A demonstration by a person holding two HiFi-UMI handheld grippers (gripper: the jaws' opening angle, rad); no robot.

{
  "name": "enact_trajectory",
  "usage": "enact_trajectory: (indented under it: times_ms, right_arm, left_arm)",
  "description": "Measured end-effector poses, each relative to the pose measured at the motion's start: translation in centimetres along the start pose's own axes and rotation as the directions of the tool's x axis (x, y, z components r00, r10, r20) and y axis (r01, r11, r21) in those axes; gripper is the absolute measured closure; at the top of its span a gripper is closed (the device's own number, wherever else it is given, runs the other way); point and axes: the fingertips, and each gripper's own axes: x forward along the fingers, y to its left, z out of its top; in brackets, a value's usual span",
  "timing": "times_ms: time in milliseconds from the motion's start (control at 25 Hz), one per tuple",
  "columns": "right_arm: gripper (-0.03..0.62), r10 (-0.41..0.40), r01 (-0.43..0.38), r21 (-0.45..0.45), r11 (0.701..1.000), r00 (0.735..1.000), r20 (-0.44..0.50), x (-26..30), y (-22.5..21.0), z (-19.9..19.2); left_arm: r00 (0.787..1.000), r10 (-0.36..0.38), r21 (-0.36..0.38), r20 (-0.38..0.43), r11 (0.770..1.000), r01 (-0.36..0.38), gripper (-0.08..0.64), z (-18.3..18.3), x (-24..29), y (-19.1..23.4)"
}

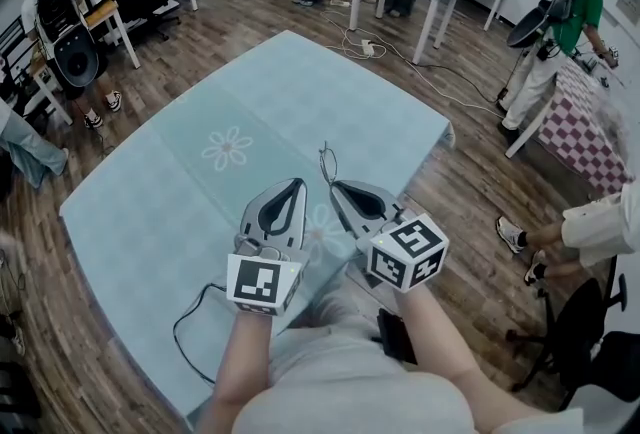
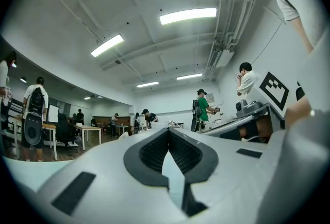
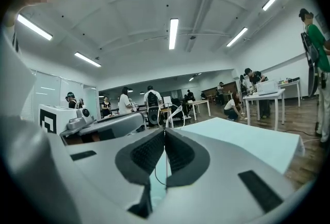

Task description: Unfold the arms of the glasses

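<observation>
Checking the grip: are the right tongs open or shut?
Shut on the glasses: the right tongs are pressed together, with the thin wire frame pinched between them and sticking out past the tips.

Ahead of me the table (image 1: 150, 212) is bare cloth from nine o'clock round through twelve to two, with room for either hand to pass. My left fingers (image 1: 272, 214) and right fingers (image 1: 362, 204) sit just beside each other, leaving only a narrow gap between them. The glasses (image 1: 326, 162) stick out at twelve from the right pair's tips. A black cable (image 1: 190, 327) hangs over the near edge at seven. At three, off the table, a person's legs (image 1: 590, 222) crowd the floor.
</observation>
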Motion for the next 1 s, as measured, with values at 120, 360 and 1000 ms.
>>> enact_trajectory:
  times_ms: [120, 360, 1000]
  right_arm:
    - [0.583, 0.007, -0.007, 0.028, 1.0, 1.0, -0.012, 0.0, 0.0, -0.4]
    - [0.583, 0.024, -0.021, 0.117, 0.993, 0.999, -0.022, 0.4, 0.0, -0.9]
    - [0.583, 0.082, -0.049, 0.341, 0.939, 0.993, -0.08, 0.3, -0.8, -2.2]
  left_arm:
    - [1.0, -0.015, -0.002, 0.025, 1.0, 0.015, 0.551, -0.1, -0.1, -0.2]
    - [0.999, -0.025, 0.001, 0.032, 1.0, 0.025, 0.551, -0.3, -0.3, 0.1]
    - [0.999, -0.029, -0.001, 0.016, 1.0, 0.029, 0.551, -0.8, -0.2, 0.0]
